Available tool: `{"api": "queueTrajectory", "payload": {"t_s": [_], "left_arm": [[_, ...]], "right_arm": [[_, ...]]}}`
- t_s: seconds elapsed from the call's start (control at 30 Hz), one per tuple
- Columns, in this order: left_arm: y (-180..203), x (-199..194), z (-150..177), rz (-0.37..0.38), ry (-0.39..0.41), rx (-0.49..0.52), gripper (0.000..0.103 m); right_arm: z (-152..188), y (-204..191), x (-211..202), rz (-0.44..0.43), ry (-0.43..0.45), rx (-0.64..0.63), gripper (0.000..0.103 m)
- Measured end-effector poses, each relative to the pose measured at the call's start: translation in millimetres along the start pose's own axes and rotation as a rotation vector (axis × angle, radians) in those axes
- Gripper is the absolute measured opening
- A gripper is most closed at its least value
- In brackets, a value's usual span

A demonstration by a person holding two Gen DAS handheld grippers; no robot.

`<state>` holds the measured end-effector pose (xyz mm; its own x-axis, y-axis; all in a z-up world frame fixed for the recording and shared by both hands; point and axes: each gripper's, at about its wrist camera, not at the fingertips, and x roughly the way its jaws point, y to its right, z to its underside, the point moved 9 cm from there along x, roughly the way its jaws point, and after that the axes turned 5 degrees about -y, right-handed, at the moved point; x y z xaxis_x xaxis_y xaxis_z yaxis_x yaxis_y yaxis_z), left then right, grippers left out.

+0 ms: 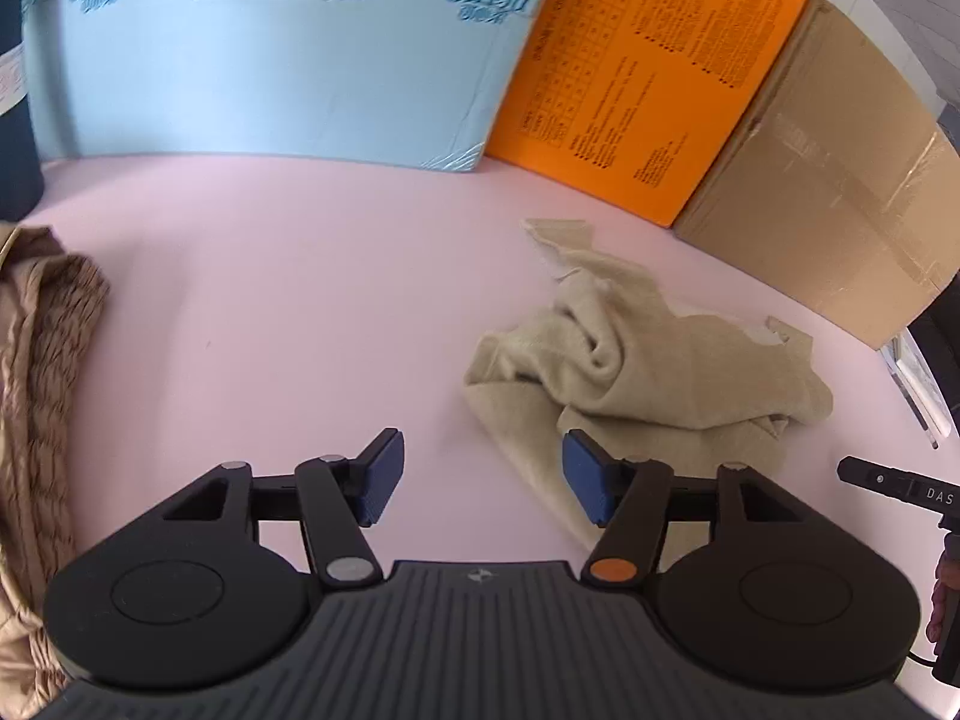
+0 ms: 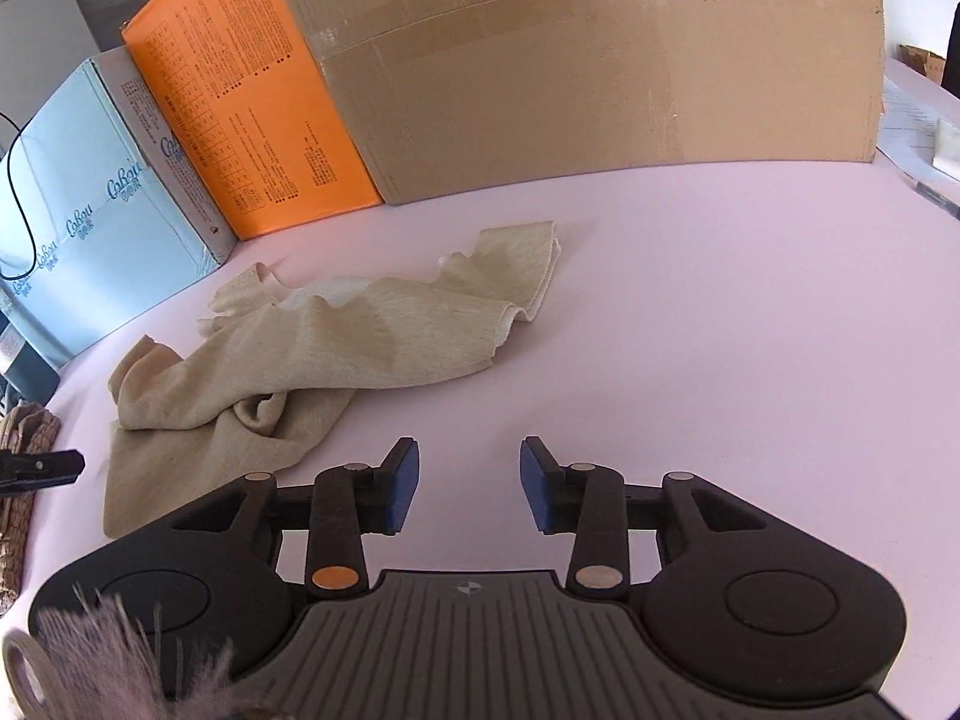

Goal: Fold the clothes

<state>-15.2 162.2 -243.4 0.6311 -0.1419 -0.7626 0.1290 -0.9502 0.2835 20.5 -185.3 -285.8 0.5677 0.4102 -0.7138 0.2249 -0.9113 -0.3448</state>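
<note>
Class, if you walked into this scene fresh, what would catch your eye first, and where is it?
Probably the crumpled beige garment lying unfolded mid-table on the pink tabletop. Behind it, a bright orange box stands between a pale blue box and a large cardboard box. Both grippers, left and right, are open and empty.

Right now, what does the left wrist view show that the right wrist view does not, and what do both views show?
Only the left wrist view: the left hand-held gripper, open and empty, its right pad over the garment's edge, and much of a brown quilted, fur-trimmed jacket at the left.

Only the right wrist view: the right hand-held gripper, open above bare pink table, and papers at the far right.

Both: the crumpled beige garment, unfolded, plus the light blue box, orange box and cardboard box behind it.
</note>
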Motion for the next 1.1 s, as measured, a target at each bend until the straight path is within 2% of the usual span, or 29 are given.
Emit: {"api": "queueTrajectory", "payload": {"t_s": [0.07,0.17,0.23,0.37,0.4,0.43,0.47,0.57,0.73,0.8,0.83,0.87,0.9,0.97,1.1], "left_arm": [[14.9,5.9,-11.4,0.008,0.027,0.05,0.066],[44.9,17.2,-24.7,0.026,0.059,0.167,0.073],[64.7,23.2,-31.1,0.031,0.073,0.248,0.075],[91.3,42.7,-37.8,0.036,0.071,0.319,0.076],[94.2,49.1,-35.7,0.021,0.048,0.336,0.075],[97.2,55.5,-33.5,0.007,0.025,0.353,0.069],[99.4,61.1,-31.5,-0.005,0.004,0.367,0.057],[95.1,66.5,-29.0,-0.006,-0.02,0.339,0.055],[81.4,69.1,-29.6,-0.035,-0.036,0.273,0.055],[76.2,70.9,-26.7,-0.03,-0.051,0.246,0.054],[73.7,72.0,-24.6,-0.038,-0.06,0.241,0.051],[70.3,72.8,-22.4,-0.058,-0.067,0.241,0.038],[66.6,73.1,-20.3,-0.078,-0.074,0.24,0.033],[56.3,65.6,-19.0,-0.089,-0.074,0.215,0.022],[36.5,31.2,-12.9,-0.061,-0.075,0.197,0.018]], "right_arm": [[-1.8,-5.7,-0.3,-0.021,0.007,-0.012,0.04],[-1.4,-17.0,0.9,-0.053,0.005,-0.045,0.05],[1.4,-24.0,3.5,-0.065,-0.003,-0.065,0.05],[5.8,-29.8,5.4,-0.083,0.003,-0.053,0.052],[6.8,-30.8,5.4,-0.088,0.005,-0.05,0.053],[7.9,-32.9,5.8,-0.094,0.003,-0.055,0.053],[9.0,-35.2,6.3,-0.1,0.0,-0.063,0.055],[12.0,-49.7,12.2,-0.156,-0.02,-0.103,0.063],[5.0,-73.3,37.0,-0.168,-0.025,-0.152,0.066],[-1.1,-84.1,47.0,-0.203,-0.026,-0.15,0.066],[-4.2,-89.7,51.9,-0.223,-0.027,-0.149,0.062],[-5.4,-92.5,50.8,-0.234,-0.027,-0.152,0.044],[-6.0,-94.4,47.8,-0.243,-0.026,-0.157,0.022],[-7.2,-98.3,41.8,-0.26,-0.025,-0.166,0.022],[-6.3,-101.8,16.1,-0.293,-0.016,-0.18,0.021]]}}
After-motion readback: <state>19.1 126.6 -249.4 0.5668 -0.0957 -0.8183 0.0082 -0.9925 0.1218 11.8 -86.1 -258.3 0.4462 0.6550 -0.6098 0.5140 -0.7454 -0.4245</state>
